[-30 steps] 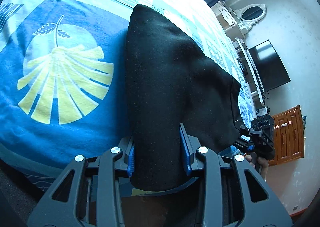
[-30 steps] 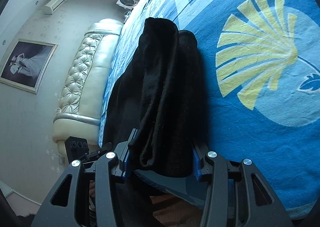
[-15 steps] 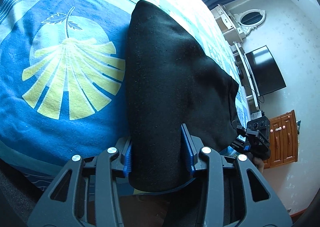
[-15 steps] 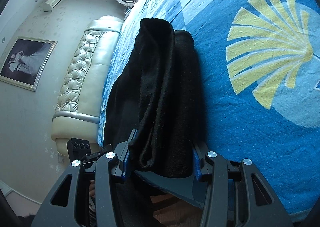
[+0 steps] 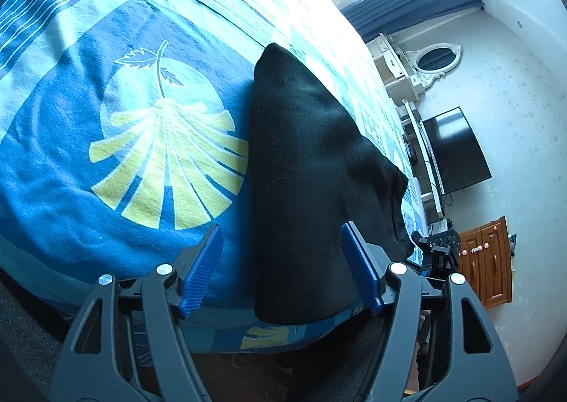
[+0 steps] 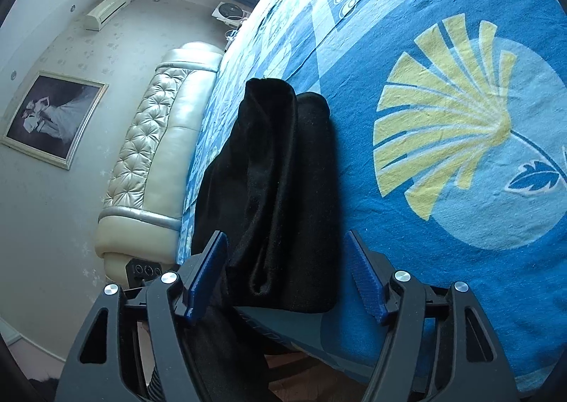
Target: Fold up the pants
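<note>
Pants (image 5: 301, 161), black and folded into a thick bundle, lying along the near edge of bed (image 5: 71, 168), one end drooping past that edge. Soft, matte, fuzzy fabric; layered rolls and 1 deep crease on show from the right wrist view (image 6: 280, 182). Open bedspread (image 6: 460, 232) spreading wide to one side: flat blue cotton, printed with a yellow fan leaf.

Left gripper (image 5: 283, 264) opening, blue ribbed pads clear of the cloth on the left side, bundle end lying between the jaws, no squeeze visible. Right gripper (image 6: 285, 274) likewise opening, pants between the pads, gaps at both sides.

Beyond: tufted cream headboard (image 6: 152, 154), dark television (image 5: 457, 150), wooden cabinet (image 5: 485, 260). Lower pant portion hanging below the mattress, lost in shadow.
</note>
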Available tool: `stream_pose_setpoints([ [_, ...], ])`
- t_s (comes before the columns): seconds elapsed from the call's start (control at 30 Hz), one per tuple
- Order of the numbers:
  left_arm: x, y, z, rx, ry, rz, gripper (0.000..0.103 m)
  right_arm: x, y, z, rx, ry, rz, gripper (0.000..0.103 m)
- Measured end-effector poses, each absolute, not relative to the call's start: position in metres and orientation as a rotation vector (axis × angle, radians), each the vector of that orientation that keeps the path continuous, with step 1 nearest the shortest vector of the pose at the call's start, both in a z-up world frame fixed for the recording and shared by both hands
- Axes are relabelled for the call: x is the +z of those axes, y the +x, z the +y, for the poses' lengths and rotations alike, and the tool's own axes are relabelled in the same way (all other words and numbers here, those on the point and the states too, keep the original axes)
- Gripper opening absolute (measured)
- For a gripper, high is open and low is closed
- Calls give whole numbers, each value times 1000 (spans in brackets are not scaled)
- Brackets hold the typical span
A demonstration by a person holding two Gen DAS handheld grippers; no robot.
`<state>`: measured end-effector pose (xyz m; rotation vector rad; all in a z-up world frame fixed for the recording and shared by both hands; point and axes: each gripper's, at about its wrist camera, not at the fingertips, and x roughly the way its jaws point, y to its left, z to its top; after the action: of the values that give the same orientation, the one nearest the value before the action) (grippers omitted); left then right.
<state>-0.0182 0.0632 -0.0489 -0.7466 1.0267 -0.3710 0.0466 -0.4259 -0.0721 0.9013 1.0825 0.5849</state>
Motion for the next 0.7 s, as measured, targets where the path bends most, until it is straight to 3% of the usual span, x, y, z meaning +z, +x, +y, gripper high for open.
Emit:
stream_pose_setpoints([
  [0.4, -88, 81, 70, -490, -961, 1088, 73, -81, 113, -400, 597, 917, 1076, 69],
  [0.63, -82, 112, 53, -517, -846, 1115, 73, -85, 133, -393, 596, 942, 1084, 70],
  [0.67, -82, 114, 51, -518, -824, 1121, 71, -83, 136, -391, 599, 931, 1085, 69],
  [0.7, -82, 116, 47, -512, -794, 1129, 60, -82, 136, -388, 591, 904, 1086, 63],
])
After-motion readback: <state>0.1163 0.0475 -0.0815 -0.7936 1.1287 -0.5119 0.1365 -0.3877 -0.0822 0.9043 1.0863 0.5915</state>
